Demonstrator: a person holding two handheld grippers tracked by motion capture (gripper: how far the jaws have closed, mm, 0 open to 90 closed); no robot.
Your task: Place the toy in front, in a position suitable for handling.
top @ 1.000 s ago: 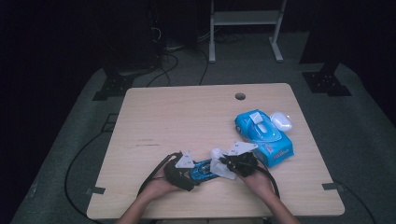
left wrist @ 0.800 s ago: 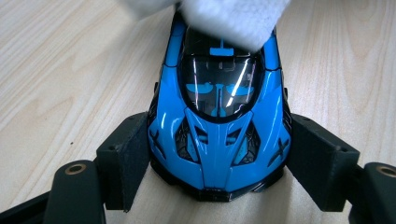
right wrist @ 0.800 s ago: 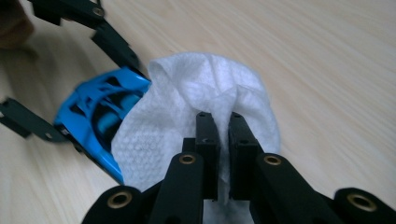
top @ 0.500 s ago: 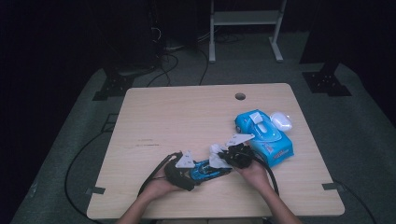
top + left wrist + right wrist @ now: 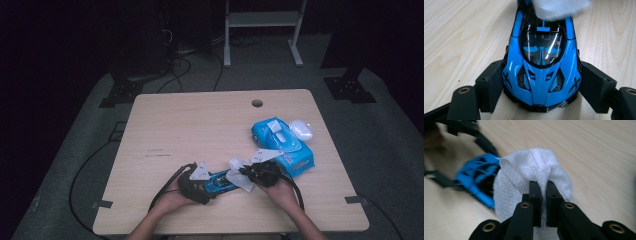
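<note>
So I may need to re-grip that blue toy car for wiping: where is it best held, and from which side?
Judging by its shape, grip the blue toy car across its nose flanks, coming in from the front end along its length, as the left gripper does now. The body is long and narrow, so the jaws span its width easily, leaving roof and tail free for the white wipe pinched in the right gripper.

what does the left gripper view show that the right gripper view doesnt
Left gripper view alone: the blue toy car from above, windscreen and body detail sharp, with the left gripper shut on its sides.

Right gripper view alone: the right gripper shut on a bunched white wipe, its fold between the jaws, and the left gripper's black frame at the upper left.

Both: the car, the wipe against one end of the car, and the wooden table.
</note>
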